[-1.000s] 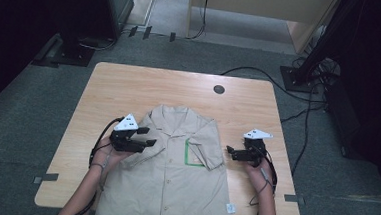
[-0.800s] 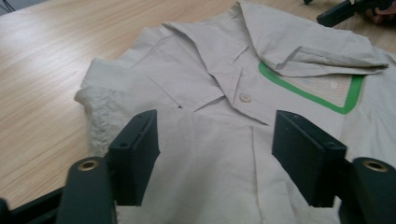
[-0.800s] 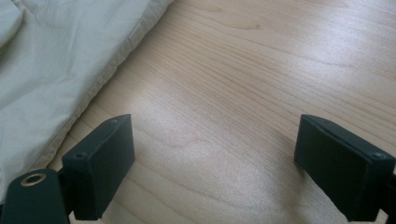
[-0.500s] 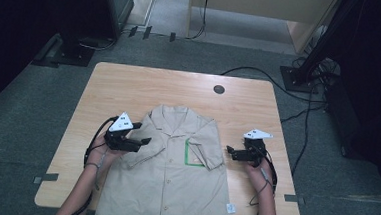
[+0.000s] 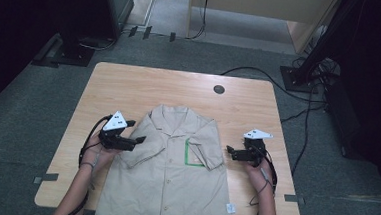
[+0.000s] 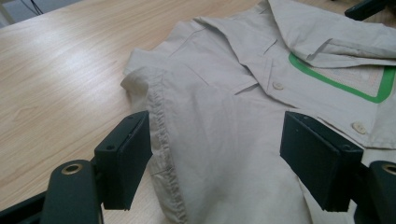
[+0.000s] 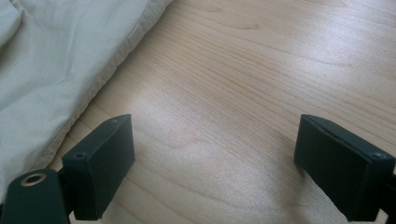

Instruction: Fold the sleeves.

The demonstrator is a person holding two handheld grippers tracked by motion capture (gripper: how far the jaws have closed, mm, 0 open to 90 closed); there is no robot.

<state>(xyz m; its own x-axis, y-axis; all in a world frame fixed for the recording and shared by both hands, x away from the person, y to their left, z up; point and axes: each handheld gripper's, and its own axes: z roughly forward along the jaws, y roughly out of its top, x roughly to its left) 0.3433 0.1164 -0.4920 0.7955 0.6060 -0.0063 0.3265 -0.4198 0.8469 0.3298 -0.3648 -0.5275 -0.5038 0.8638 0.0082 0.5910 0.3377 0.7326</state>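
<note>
- Two grippers at work, one khaki shirt (image 5: 167, 173) lying flat, front up, on the wooden table (image 5: 169, 88), hem at the near edge, collar toward the far side.
- My left gripper (image 5: 137, 142) sits at the shirt's left sleeve (image 6: 154, 88), which is folded in over the body; its jaws have just been opening and now stand wide, with cloth below them but nothing pinched.
- My right gripper (image 5: 230, 151) is just beside the shirt's right sleeve, jaws wide over bare wood, the fabric edge (image 7: 112, 60) off to one side.
- Risk, as I judge it: the freed left sleeve may spring back, since nothing pins it.
- Risk: a low jaw could snag the seam and drag the whole shirt crooked.
- Risk: the hem is at the table edge, so a pull toward me could slide it off.
- Containers: none on the table; the green-trimmed chest pocket (image 5: 194, 153) is partly covered by the right sleeve, and I cannot tell what it holds.
</note>
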